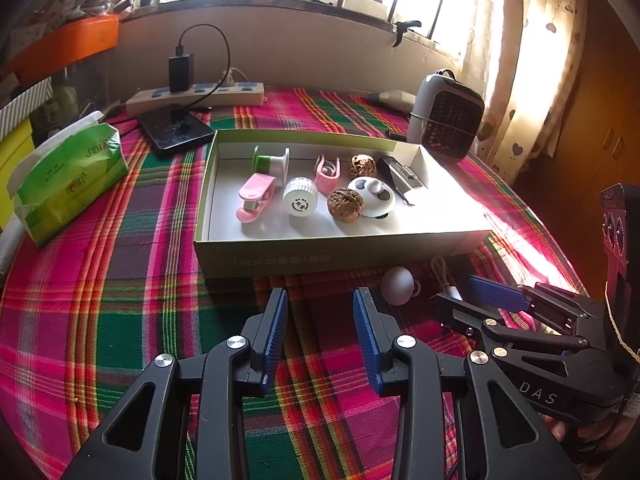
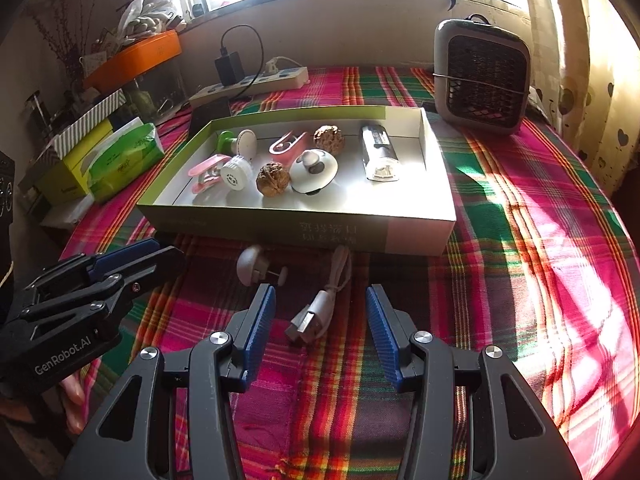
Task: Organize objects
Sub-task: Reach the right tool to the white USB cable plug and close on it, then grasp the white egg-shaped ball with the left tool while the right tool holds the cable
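Readable markings:
- right gripper [image 1: 460,300], side of its black body, left wrist view: white capitals "DAS", partly cut off by the frame of the linkage
- left gripper [image 2: 168,256], side of its black body, right wrist view: white lettering "GenRobot.AI"
- cardboard box [image 2: 360,236], outer front wall: two rows of pale Chinese characters, too blurred to read; the same wall in the left wrist view carries one bracketed row, upside down and illegible
- tissue pack [image 1: 72,184], green wrapper: printed logo and small text, mirrored or inverted, not legible
- white round cap [image 1: 300,200] inside the box: dark ring of small print on its top, unreadable
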